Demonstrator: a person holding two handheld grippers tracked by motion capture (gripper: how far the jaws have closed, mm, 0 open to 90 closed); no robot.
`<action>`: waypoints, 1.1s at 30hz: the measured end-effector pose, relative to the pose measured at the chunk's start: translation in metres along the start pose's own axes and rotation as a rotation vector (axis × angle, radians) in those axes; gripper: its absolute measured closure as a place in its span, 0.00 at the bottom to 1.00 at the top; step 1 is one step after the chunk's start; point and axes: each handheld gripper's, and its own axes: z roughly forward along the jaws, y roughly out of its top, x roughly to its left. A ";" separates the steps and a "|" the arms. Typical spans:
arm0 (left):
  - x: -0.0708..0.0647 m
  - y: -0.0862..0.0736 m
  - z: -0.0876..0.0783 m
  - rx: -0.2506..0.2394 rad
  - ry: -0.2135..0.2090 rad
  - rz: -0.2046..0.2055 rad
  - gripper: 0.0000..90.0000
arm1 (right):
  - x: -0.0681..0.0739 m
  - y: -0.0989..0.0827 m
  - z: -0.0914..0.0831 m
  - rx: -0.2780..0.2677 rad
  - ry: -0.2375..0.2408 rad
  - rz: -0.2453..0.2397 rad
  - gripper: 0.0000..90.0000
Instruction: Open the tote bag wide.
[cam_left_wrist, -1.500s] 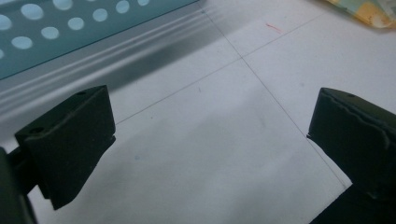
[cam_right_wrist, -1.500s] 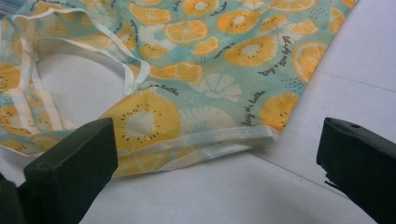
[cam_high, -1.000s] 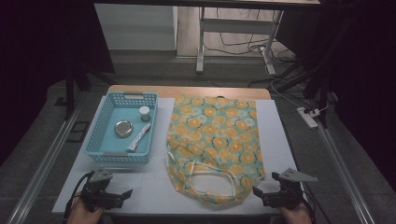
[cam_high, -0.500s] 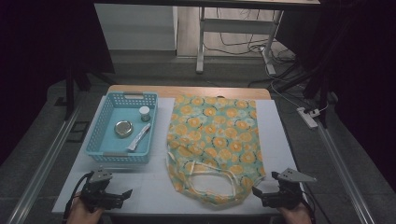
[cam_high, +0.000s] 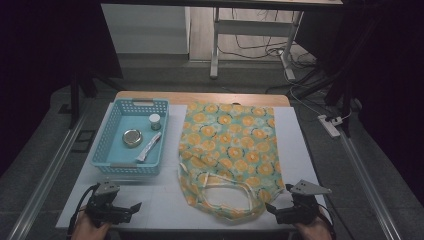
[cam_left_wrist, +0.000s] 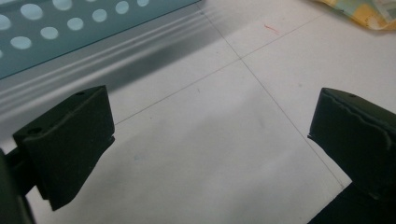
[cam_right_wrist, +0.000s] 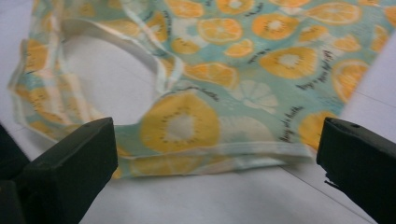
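The right tool (cam_high: 272, 209) rests low on the white surface (cam_high: 155, 200) with its jaws spread wide and nothing between them. Just ahead of its jaws lies the orange-print tote bag (cam_right_wrist: 224, 93), flat on the surface, its hemmed corner and looped handle (cam_right_wrist: 140, 51) nearest the tool. The left tool (cam_high: 134, 207) also sits wide open and holds nothing, over bare surface. Ahead of it and to its left stands the blue basket (cam_high: 111, 145), near but apart; the bag's edge (cam_left_wrist: 364, 11) shows ahead to its right.
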 end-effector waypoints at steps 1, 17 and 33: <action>0.000 0.000 0.000 0.000 0.000 0.000 0.00 | 0.002 0.001 0.000 0.001 0.006 -0.009 0.00; 0.000 0.000 0.000 0.004 -0.004 0.003 0.00 | 0.028 0.018 0.014 0.050 0.107 -0.055 0.00; 0.000 0.001 0.001 0.007 -0.007 0.002 0.00 | 0.052 0.033 0.037 0.093 0.162 -0.131 0.00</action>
